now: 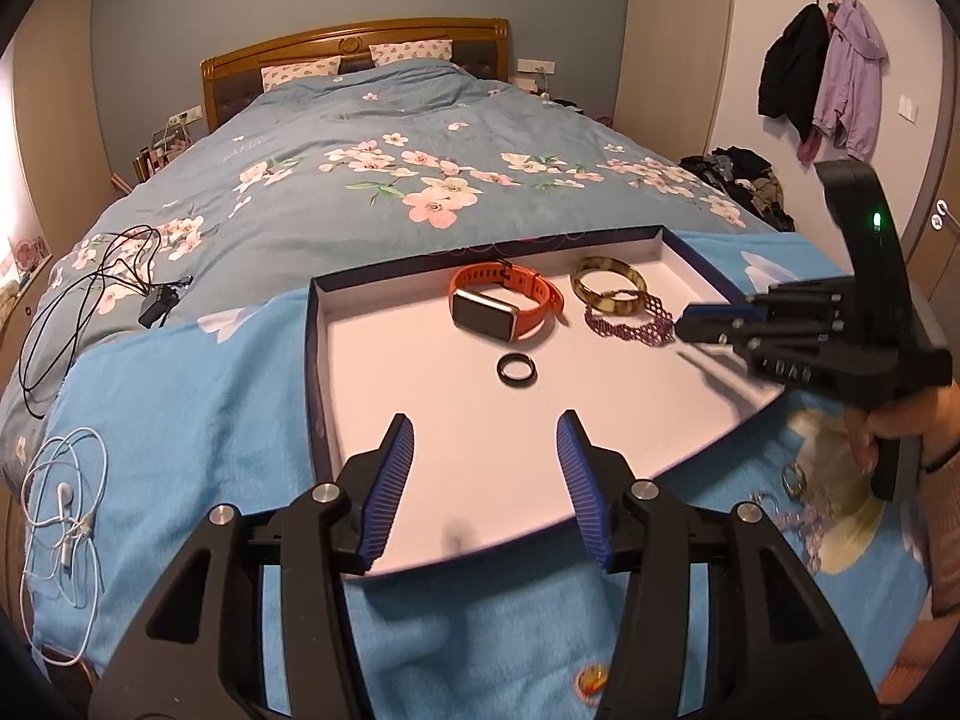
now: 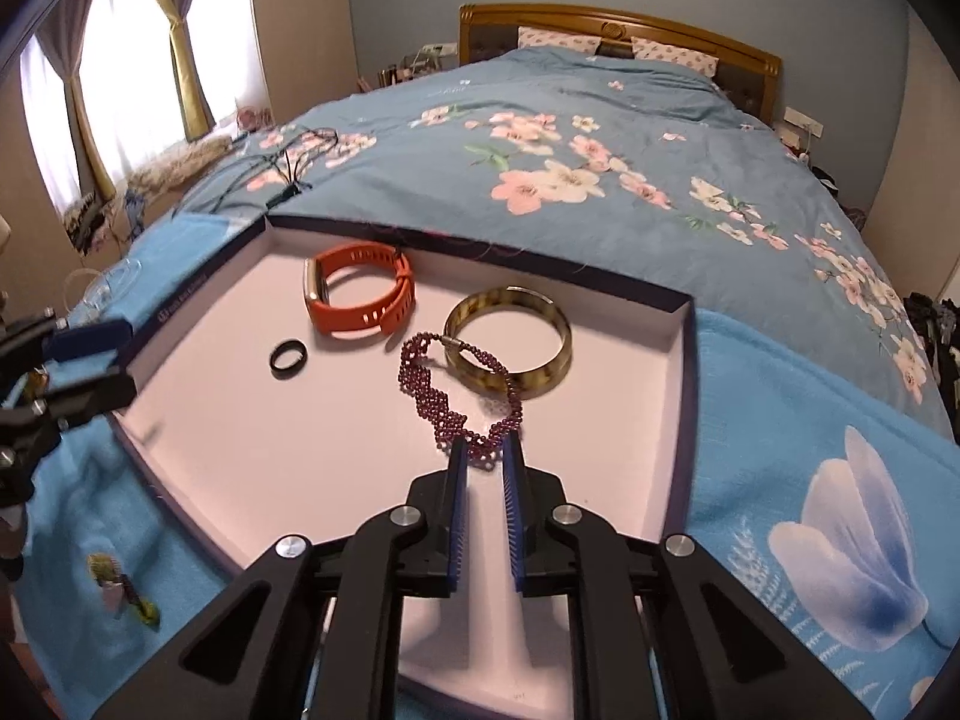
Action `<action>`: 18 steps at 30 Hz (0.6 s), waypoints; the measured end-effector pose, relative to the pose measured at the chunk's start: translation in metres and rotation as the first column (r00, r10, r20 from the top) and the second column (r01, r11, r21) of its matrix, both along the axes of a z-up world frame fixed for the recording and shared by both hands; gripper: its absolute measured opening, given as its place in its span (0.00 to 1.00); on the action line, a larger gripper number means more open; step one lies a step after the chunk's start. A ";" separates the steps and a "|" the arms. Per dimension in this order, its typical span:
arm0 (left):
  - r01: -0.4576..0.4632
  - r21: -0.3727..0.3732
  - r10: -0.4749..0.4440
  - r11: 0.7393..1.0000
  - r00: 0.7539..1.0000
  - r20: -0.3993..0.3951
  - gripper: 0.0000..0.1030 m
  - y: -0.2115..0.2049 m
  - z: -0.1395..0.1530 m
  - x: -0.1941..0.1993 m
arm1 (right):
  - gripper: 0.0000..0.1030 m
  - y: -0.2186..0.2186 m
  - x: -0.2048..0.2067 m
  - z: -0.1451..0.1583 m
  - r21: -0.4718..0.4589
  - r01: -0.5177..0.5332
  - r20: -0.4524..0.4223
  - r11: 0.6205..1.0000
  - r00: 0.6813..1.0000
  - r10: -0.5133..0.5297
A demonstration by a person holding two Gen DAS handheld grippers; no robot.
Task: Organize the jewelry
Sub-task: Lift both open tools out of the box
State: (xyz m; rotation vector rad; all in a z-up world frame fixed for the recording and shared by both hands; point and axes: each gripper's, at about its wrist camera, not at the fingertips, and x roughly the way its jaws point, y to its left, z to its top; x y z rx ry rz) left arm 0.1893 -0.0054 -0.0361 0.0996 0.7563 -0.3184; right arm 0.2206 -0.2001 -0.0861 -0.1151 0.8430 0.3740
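A shallow white-lined box [image 1: 420, 408] [image 2: 252, 432] lies on a blue blanket on the bed. In it are an orange smartwatch [image 1: 501, 306] [image 2: 360, 294], a tortoiseshell bangle [image 1: 607, 283] [image 2: 510, 348], a black ring [image 1: 516, 370] [image 2: 288, 357] and a purple beaded bracelet [image 1: 630, 324] [image 2: 456, 396]. My right gripper [image 2: 485, 450] [image 1: 684, 324] is shut on the near end of the beaded bracelet, low over the box. My left gripper [image 1: 485, 441] is open and empty over the box's near part, short of the ring.
More jewelry [image 1: 795, 480] lies on the blanket right of the box, including a ring and a chain. White earphones [image 1: 63, 516] and a black charger cable [image 1: 90, 294] lie to the left on the bed. Clothes hang on the right wall [image 1: 822, 72].
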 end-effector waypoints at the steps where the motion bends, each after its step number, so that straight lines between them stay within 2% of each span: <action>1: -0.002 0.000 0.002 1.000 1.000 0.002 0.49 0.001 0.000 -0.003 | 0.11 -0.004 -0.004 0.003 0.013 0.008 0.010 1.000 1.000 -0.008; 7: 0.008 -0.004 -0.008 1.000 1.000 0.011 0.50 0.006 0.003 -0.019 | 0.12 -0.015 -0.026 0.022 0.079 -0.001 0.051 0.997 0.999 -0.003; 10: 0.016 0.003 -0.016 1.000 1.000 0.017 0.50 0.006 0.004 -0.028 | 0.16 -0.018 -0.041 0.030 0.114 -0.028 0.066 0.993 0.998 0.021; 18: 0.037 0.020 -0.038 0.999 0.999 0.015 0.51 0.006 0.000 -0.049 | 0.18 -0.024 -0.083 0.039 0.144 -0.076 0.085 0.987 0.994 0.064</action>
